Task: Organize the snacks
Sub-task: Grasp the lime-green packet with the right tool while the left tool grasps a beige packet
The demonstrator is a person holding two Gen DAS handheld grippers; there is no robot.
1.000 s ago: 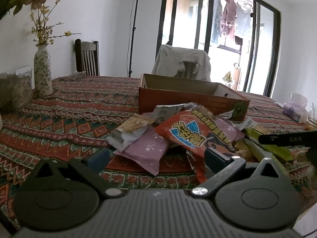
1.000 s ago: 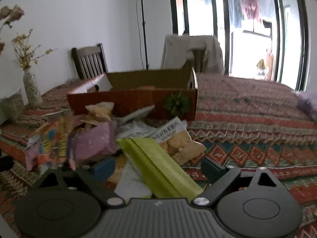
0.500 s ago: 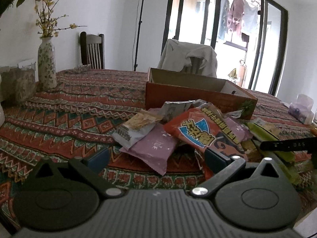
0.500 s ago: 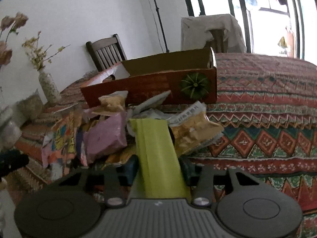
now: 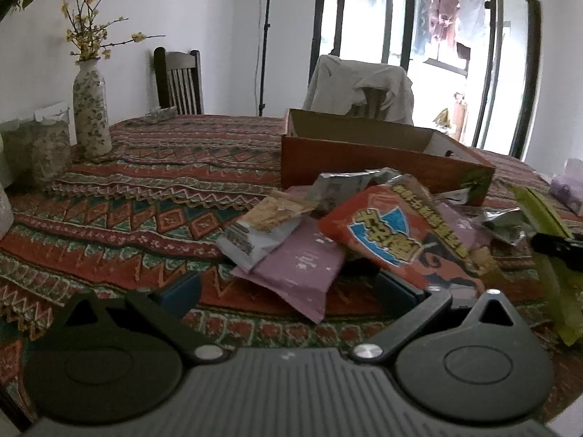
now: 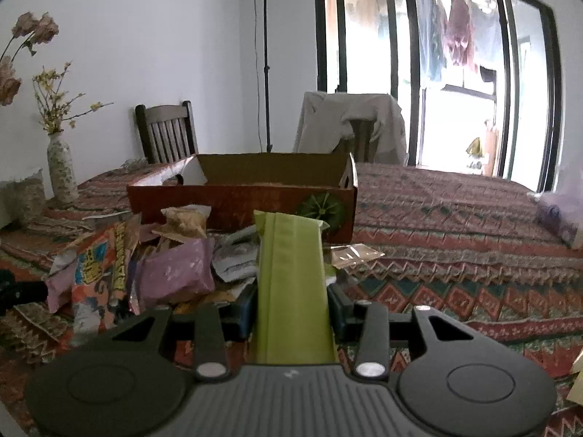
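Now the right tool (image 6: 291, 309) clamps the green snack packet (image 6: 289, 255) above the table.

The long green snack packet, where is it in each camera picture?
Left wrist view: the green snack packet is at the far right edge, slanting up from the pile, behind the dark tip of the right hand-held gripper.
Right wrist view: the packet is in the middle, clamped between the hand-held gripper's two fingers.
Shared landmark: the open cardboard box behind the pile.
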